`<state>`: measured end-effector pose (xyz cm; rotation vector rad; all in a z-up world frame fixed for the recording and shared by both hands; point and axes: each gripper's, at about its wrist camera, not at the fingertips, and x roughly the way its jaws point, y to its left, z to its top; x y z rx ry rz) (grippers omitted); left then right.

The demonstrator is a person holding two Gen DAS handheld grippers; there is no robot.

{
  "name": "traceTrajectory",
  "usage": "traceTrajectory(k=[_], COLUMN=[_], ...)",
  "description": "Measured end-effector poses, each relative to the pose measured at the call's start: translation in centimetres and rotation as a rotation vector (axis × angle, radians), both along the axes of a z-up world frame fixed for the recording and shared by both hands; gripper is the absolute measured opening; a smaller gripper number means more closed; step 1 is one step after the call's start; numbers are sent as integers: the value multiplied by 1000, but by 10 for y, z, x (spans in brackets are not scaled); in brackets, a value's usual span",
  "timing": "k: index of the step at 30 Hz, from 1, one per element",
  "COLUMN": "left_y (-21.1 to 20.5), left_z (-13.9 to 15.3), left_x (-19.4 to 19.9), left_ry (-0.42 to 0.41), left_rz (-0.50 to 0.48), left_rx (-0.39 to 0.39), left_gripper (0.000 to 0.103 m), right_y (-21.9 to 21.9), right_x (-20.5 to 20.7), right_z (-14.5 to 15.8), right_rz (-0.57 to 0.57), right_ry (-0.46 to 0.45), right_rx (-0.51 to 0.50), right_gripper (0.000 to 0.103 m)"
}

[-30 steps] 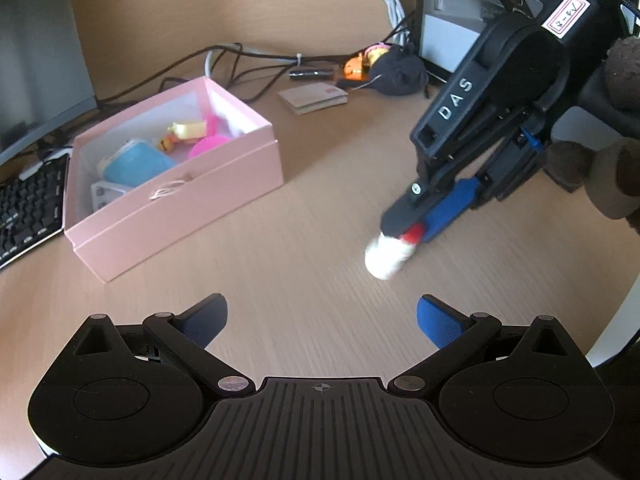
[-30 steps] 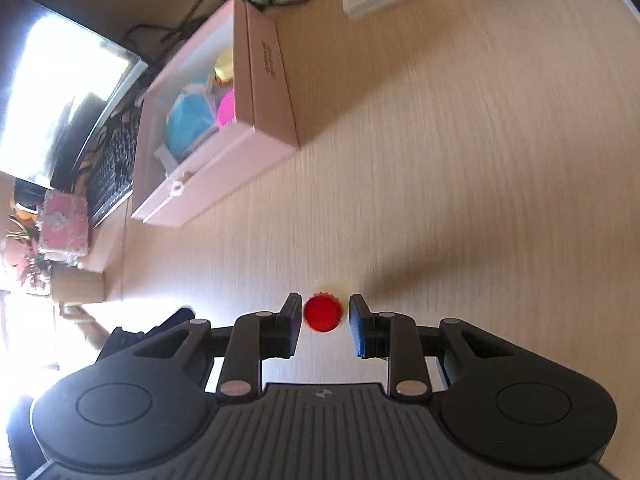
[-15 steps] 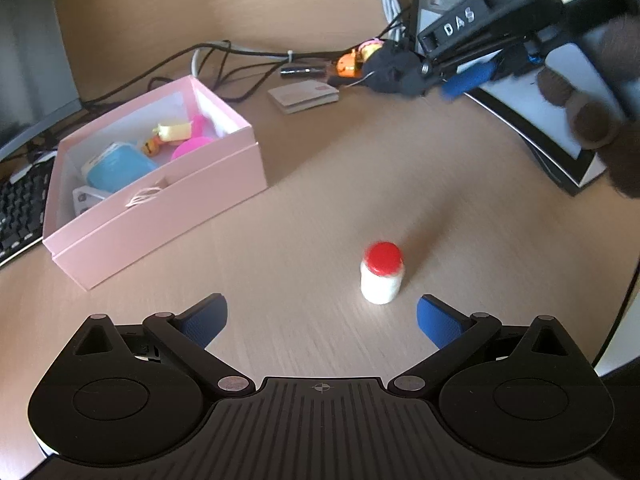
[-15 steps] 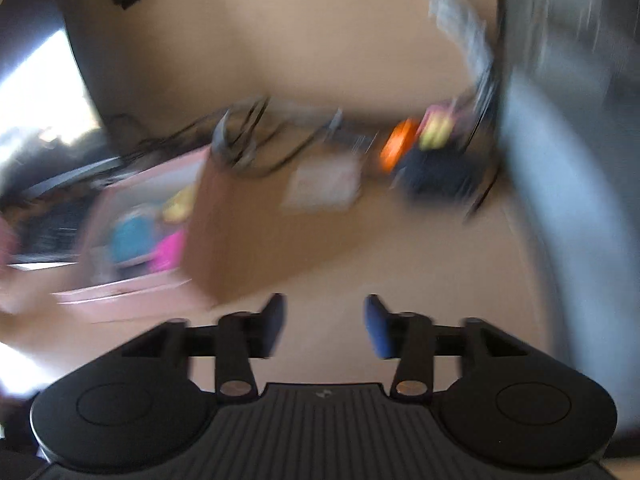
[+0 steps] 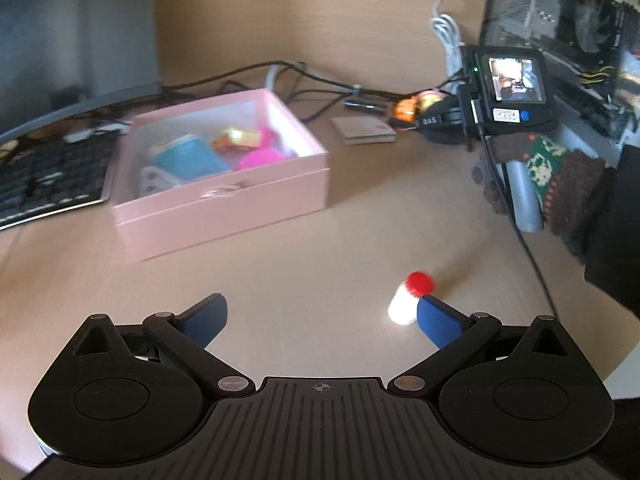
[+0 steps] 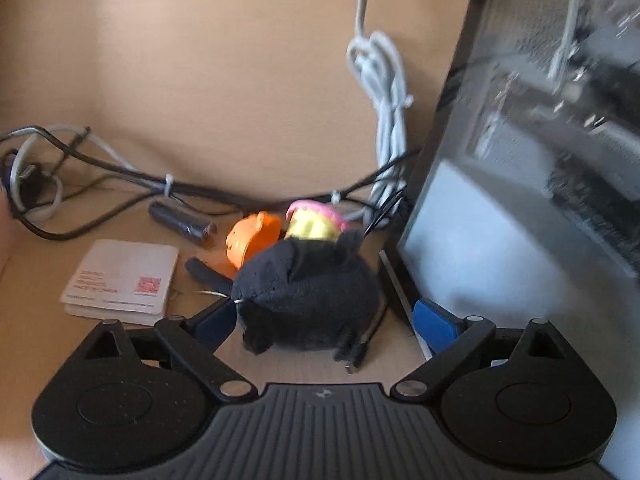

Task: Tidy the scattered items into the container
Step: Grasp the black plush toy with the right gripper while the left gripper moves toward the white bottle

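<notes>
Left wrist view: the left gripper hangs low over the wooden desk with its blue fingers spread wide and nothing between them. A small white bottle with a red cap stands on the desk just beside the inner edge of the right-hand finger, looking as if it touches the fingertip, though blur makes contact uncertain. Farther back and to the left sits the pink box, open at the top, holding a light blue case, a bright pink round object and a small yellow item. A black keyboard lies left of the box, and a small booklet lies behind it to the right. The back of the right gripper, with its lit screen, shows at the far right beside a computer case.

Right wrist view: the right gripper is released, its fingers wide apart on either side of a dark plush toy that rests on the desk; whether the left finger touches the toy cannot be told. Directly behind the plush sit an orange toy and a yellow and pink toy, near one another. A white booklet with red print lies to the left, black cables run behind, and a bundled white cord hangs beside the computer case.
</notes>
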<state>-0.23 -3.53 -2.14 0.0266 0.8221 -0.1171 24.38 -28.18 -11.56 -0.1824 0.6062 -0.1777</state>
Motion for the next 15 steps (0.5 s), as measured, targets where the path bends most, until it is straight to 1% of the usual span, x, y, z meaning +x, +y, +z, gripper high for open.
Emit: traceTrajectory(k=[3,4,5,6,8,10,15], left_y=[6,7,6,6,1,-5,-24], left_z=[1,1,1,0,-2,-5,-13], left_x=[-10,-12,-13,-13,-8,-2,13], left_ry=[19,25,26,26,27,28,20], left_rz=[28,26,20,13,-14,-45,-145], left_rx=[22,27,31,36,44,49,54], left_gripper=[103,103,103,103,103,103,103], right_y=[-1,1,3,5,3,0,-7], right_x=[12,15,15,13,2,-20,-93], right_z=[-7,-8,-8,-7,1,15,47], right_rz=[20,33,34,38,51,73,150], right_ry=[3,8,6,14,28,24,3], right_rx=[50,60,51,44,99,169,242], right_gripper=[95,94,83,79,77,76,76])
